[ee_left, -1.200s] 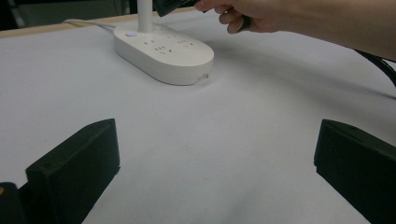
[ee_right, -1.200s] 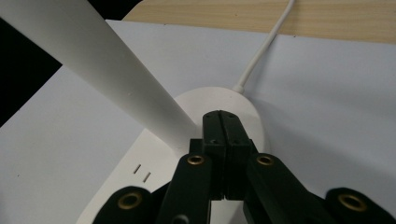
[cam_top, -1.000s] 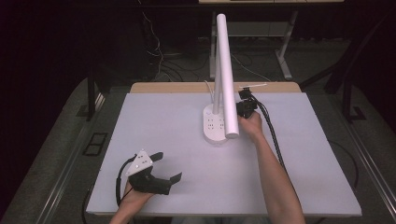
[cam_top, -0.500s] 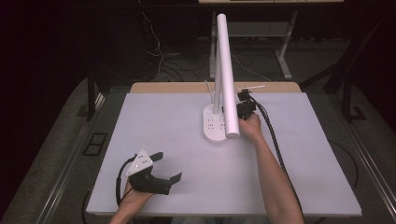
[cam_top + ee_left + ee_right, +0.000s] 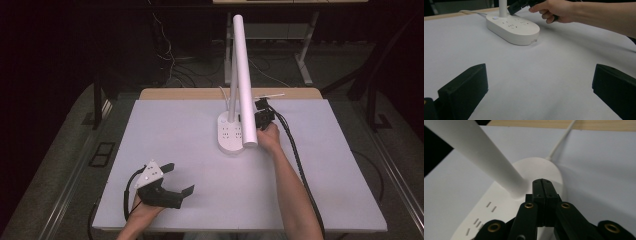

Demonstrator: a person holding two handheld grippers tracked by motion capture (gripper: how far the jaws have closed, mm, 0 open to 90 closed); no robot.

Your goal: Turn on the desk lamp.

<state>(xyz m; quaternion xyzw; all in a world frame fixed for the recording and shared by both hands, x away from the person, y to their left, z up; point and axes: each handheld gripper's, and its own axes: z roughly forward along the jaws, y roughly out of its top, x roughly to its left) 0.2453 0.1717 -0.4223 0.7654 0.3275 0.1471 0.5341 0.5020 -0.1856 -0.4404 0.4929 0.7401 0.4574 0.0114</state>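
**Materials and finish as observed**

The surface (image 5: pixel 200 150) carries a matt, smooth covering of pale grey-white, paper-like or sheet-like; which of the two cannot be told. Along its far edge a strip of light wood (image 5: pixel 180 93) shows bare, with visible grain in the right gripper view.

The lamp base (image 5: pixel 514 26) is smooth white plastic with a slight satin sheen. The lamp post (image 5: pixel 476 155) looks the same, smooth and white.

The left gripper (image 5: pixel 536 92) has matt black plastic jaws. The right gripper (image 5: pixel 544 186) is likewise matt black, with brass-coloured metal inserts (image 5: pixel 529 205) at its joints.
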